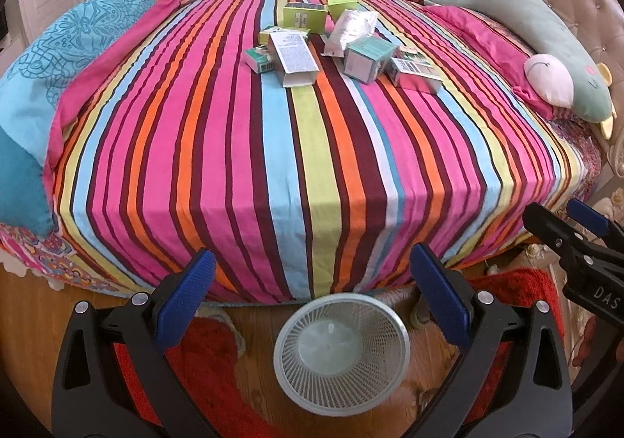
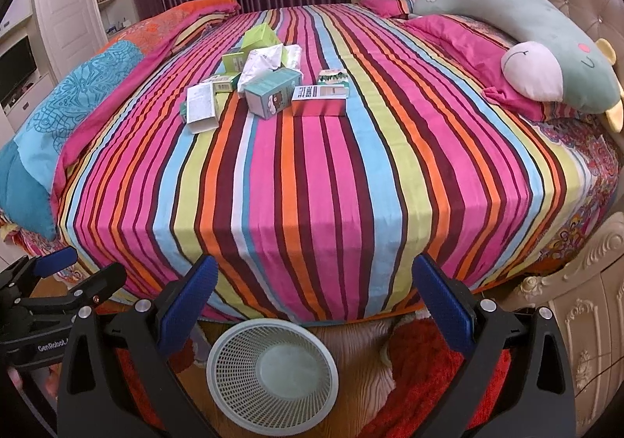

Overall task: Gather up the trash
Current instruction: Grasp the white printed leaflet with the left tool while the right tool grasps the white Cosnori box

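Observation:
Several empty cardboard boxes and a crumpled white wrapper [image 1: 349, 30] lie in a heap on the striped bed [image 1: 273, 165], far from both grippers; the heap also shows in the right wrist view [image 2: 269, 87]. A white mesh trash basket [image 1: 341, 352] stands on the floor at the foot of the bed, also seen in the right wrist view [image 2: 273, 367]. My left gripper [image 1: 312, 286] is open and empty above the basket. My right gripper [image 2: 314, 289] is open and empty beside it, and shows at the right edge of the left wrist view [image 1: 561, 219].
A long green plush pillow [image 2: 526, 44] and pink pillows [image 2: 448, 36] lie along the tufted headboard at the right. A folded blue and orange blanket [image 2: 78, 94] lies on the bed's left side. A red rug [image 2: 448, 379] covers the wooden floor near the basket.

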